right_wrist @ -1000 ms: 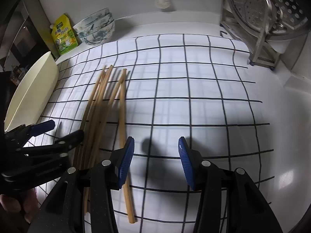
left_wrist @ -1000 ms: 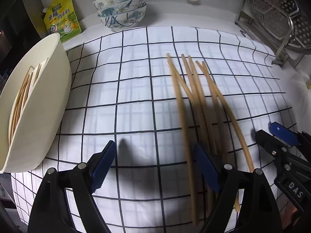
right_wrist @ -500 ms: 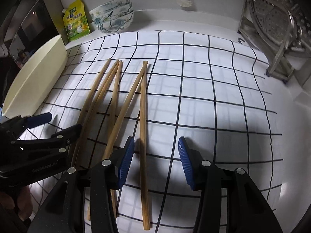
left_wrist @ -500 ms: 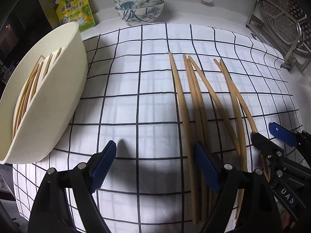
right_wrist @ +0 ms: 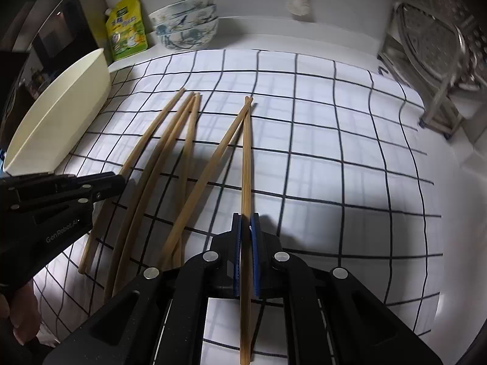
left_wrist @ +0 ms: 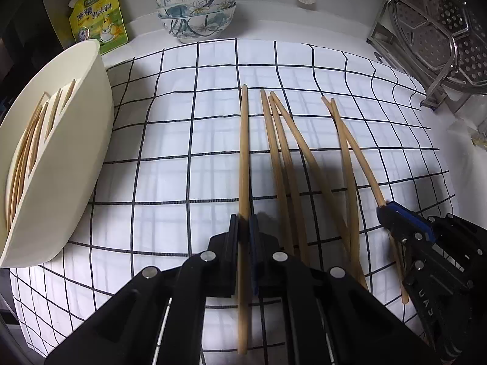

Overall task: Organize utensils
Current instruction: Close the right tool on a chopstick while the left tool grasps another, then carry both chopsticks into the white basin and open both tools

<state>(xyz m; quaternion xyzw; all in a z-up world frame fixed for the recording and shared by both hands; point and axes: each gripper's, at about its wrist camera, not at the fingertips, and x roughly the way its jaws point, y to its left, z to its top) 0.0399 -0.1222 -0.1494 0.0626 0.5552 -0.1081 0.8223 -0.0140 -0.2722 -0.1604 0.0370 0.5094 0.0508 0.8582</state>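
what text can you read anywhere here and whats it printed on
"GenRobot.AI": side of the left gripper, seen from the right wrist.
"UAJ"-like mirrored letters: right gripper, not reliably readable.
Yellow-green pouch: Chinese print, too blurred to read.
Stacked bowls: floral pattern only, no text.

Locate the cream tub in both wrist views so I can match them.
Left wrist: the cream tub fills the left edge, chopsticks visible inside it.
Right wrist: the tub sits upper left, only its outer wall showing, above the left tongs.
Shared landmark: the stacked floral bowls by the back wall.
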